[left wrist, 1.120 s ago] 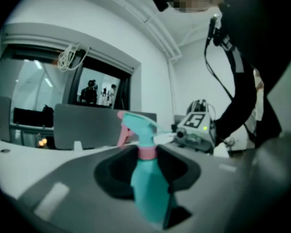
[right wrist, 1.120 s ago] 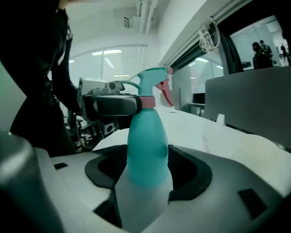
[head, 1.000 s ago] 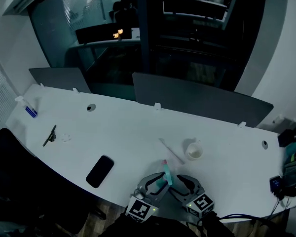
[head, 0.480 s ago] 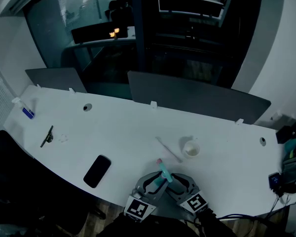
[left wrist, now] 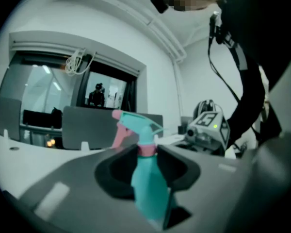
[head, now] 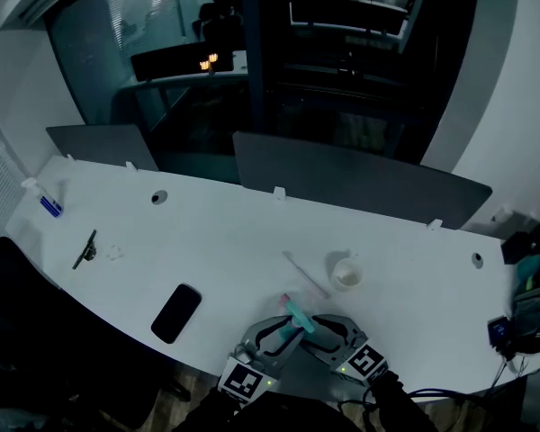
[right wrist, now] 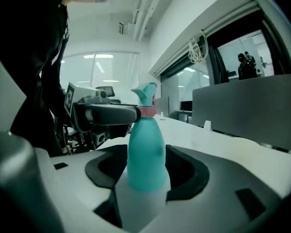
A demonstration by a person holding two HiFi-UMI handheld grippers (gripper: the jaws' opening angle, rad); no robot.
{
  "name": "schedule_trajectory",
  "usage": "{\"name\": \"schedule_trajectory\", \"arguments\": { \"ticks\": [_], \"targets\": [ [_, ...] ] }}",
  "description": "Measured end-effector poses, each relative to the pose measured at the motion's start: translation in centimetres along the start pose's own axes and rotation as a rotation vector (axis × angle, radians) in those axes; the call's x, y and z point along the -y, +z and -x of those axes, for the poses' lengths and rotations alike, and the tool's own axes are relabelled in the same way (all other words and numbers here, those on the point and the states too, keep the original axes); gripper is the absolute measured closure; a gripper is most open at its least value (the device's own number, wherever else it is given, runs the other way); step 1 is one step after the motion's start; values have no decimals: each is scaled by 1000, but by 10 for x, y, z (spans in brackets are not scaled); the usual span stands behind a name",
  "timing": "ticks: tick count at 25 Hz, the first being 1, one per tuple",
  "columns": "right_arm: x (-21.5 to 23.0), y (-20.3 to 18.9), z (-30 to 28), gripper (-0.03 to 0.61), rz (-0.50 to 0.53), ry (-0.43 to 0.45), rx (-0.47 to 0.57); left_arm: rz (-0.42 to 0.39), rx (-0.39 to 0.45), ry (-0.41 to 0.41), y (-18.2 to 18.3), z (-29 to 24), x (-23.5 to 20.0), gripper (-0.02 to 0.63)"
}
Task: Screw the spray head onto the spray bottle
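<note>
Two tools: left tool [left wrist: 147, 155] and right tool [right wrist: 146, 165] face each other over the near edge of the surface [head: 207, 241], both on one bottle.
Left tool: jaws clamped on the pink collar [left wrist: 147, 149] under the spray head [left wrist: 136, 123], at the bottle's neck.
Right tool: jaws clamped on the teal body of the spray bottle [right wrist: 145, 149], below the left tool's grip.
Spray bottle: held between the two tools above the near edge, clear of the surface, standing upright in both gripper views.
Spray head: sits on top of the neck; how far it is threaded on cannot be told.
Black phone [head: 175, 313]: flat by the near edge, toward the left end.
White cup [head: 346, 275]: just beyond the tools, toward the far edge.
Thin white stick [head: 306, 275]: lying beside the cup, on its left.
</note>
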State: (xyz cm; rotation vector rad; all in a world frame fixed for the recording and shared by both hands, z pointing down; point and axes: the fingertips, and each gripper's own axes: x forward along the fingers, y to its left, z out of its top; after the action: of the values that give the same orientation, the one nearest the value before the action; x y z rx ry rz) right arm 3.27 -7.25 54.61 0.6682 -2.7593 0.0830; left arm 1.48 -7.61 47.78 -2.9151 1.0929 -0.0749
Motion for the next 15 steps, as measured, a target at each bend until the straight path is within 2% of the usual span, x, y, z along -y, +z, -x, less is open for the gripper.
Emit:
{"name": "schedule_trajectory", "arguments": {
  "ticks": [3,5,10,15],
  "targets": [
    [4,3,11,334,-50,-89,13,24,19,48,2,4,-5,485],
    [4,2,17,334,-68,-115,22,49,22,57,2,7,-7,485],
    [2,8,19,334,-87,-138,46,17,-10,31,-4,5,-4,483],
    [3,14,19,334,-83,-147,50,53,13,25,5,-4,0,477]
  ]
}}
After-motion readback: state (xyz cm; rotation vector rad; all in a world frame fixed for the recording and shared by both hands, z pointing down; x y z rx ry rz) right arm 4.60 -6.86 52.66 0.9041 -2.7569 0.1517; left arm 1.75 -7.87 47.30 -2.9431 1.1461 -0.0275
